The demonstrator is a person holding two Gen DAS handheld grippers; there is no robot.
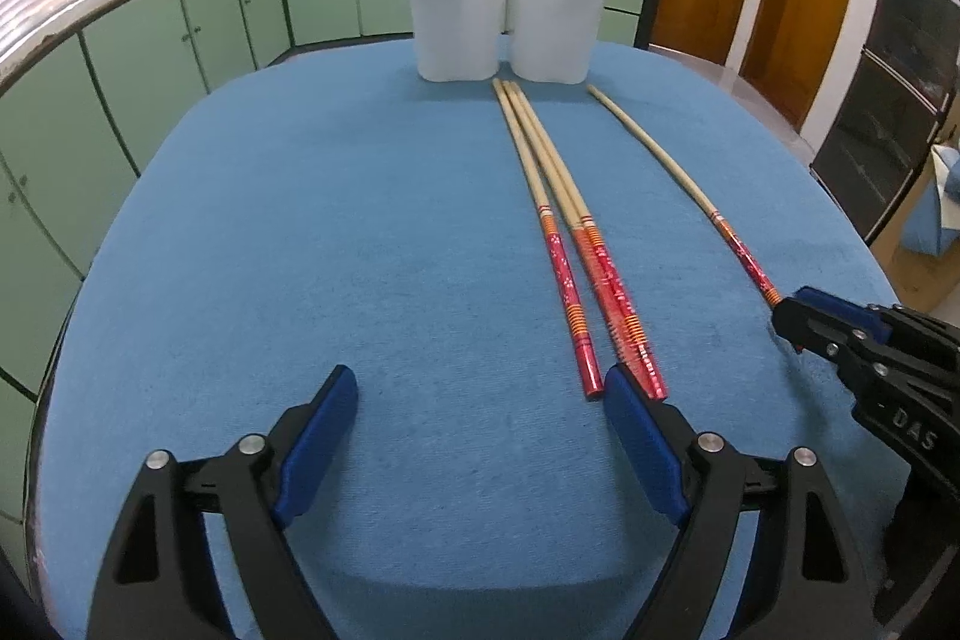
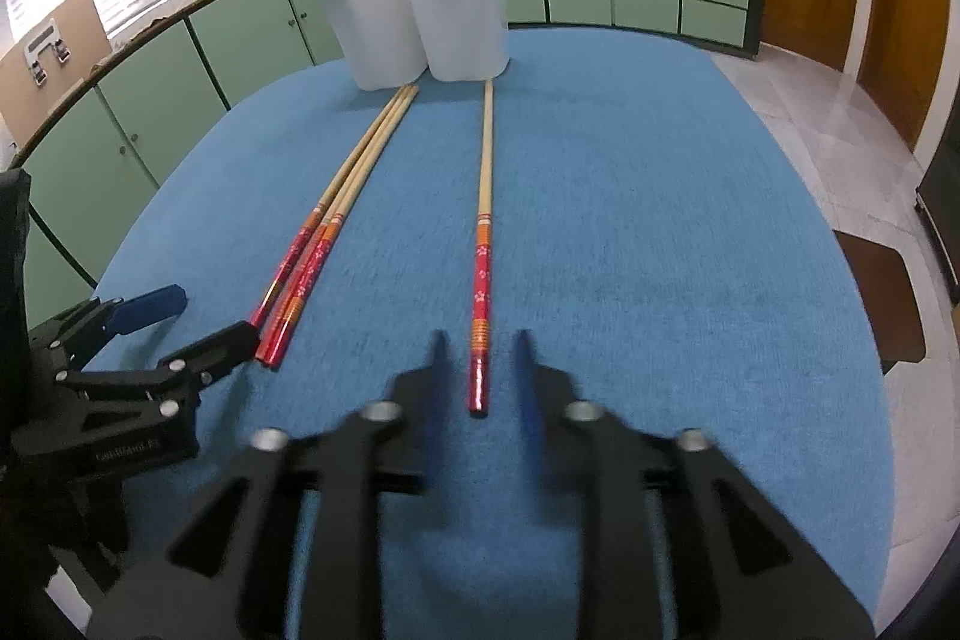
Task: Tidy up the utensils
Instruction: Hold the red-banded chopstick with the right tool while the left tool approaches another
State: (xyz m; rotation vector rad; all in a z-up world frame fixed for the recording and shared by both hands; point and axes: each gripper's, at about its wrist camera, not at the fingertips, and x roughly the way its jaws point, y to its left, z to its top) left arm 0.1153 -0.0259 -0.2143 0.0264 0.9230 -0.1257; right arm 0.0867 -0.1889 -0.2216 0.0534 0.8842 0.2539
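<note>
Surface: oval tabletop [image 1: 300,232] under blue cloth, green cabinets around it.
Holder: white two-cup utensil holder [image 1: 507,7] upright at the tabletop's far edge; dark and bamboo sticks lean out of both cups.
Bundle: three chopsticks [image 1: 567,232] lying together, touching, bare tips just short of the holder, red patterned ends toward the near edge.
Single: lone chopstick [image 2: 483,244] flat on the cloth, apart from the bundle on the side toward the tabletop's right edge, bare tip near the holder's base.
Left gripper [image 1: 480,394]: jaws spread wide over bare cloth, nothing between them; its right pad sits just beside the bundle's red ends.
Right gripper [image 2: 480,358]: fingers blurred, jaws partly parted, straddling the lone chopstick's red end with a gap each side; pads not pressing it.
</note>
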